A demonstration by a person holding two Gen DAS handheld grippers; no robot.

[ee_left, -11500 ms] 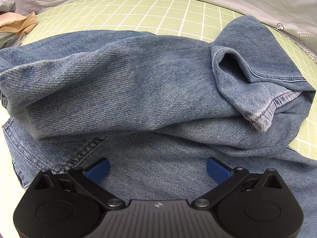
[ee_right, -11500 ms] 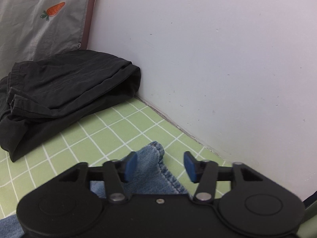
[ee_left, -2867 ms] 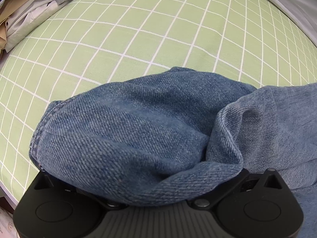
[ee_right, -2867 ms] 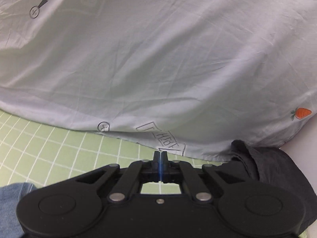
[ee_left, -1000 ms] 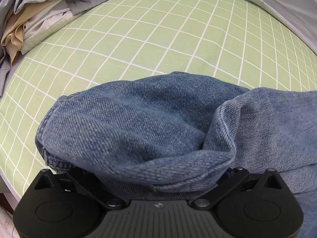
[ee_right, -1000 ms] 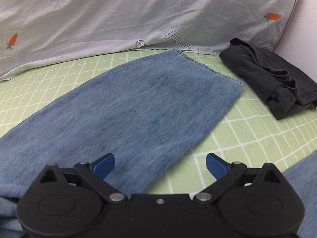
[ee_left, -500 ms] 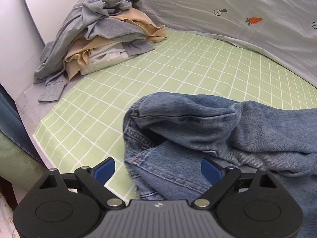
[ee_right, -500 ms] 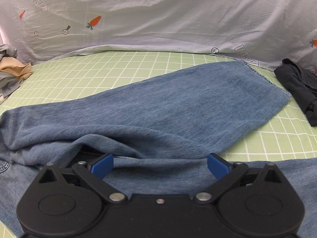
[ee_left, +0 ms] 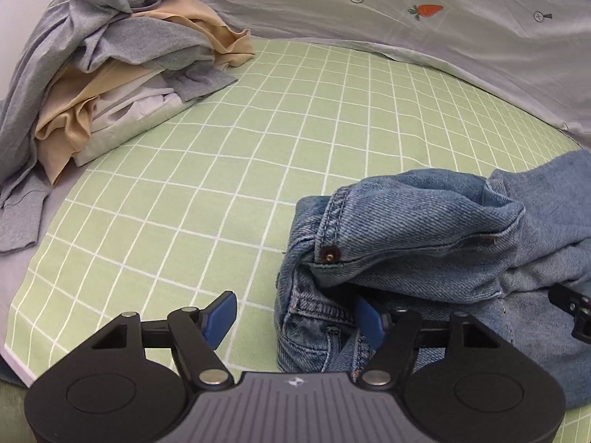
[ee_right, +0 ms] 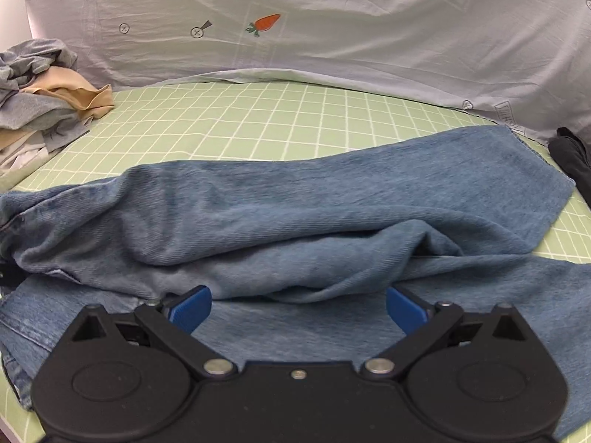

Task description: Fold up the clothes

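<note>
Blue jeans (ee_right: 332, 214) lie across the green checked sheet, one leg folded over the other and reaching to the right. Their waistband end with a rivet (ee_left: 406, 243) shows bunched up in the left wrist view. My left gripper (ee_left: 295, 317) is open around the waistband's lower edge, with its right blue pad tucked under the denim fold. My right gripper (ee_right: 299, 308) is open wide and low over the middle of the jeans, holding nothing. A part of the right gripper shows at the right edge of the left wrist view (ee_left: 570, 308).
A pile of grey, beige and white clothes (ee_left: 110, 66) lies at the far left. A dark folded garment (ee_right: 574, 158) lies at the far right. A pale carrot-print sheet (ee_right: 295, 26) rises behind the bed. The sheet's near-left edge (ee_left: 14, 354) is close.
Both grippers have let go of the jeans and opened. The left gripper has pulled back and shifted left of the waistband. The right gripper has lowered toward the jeans' middle.
</note>
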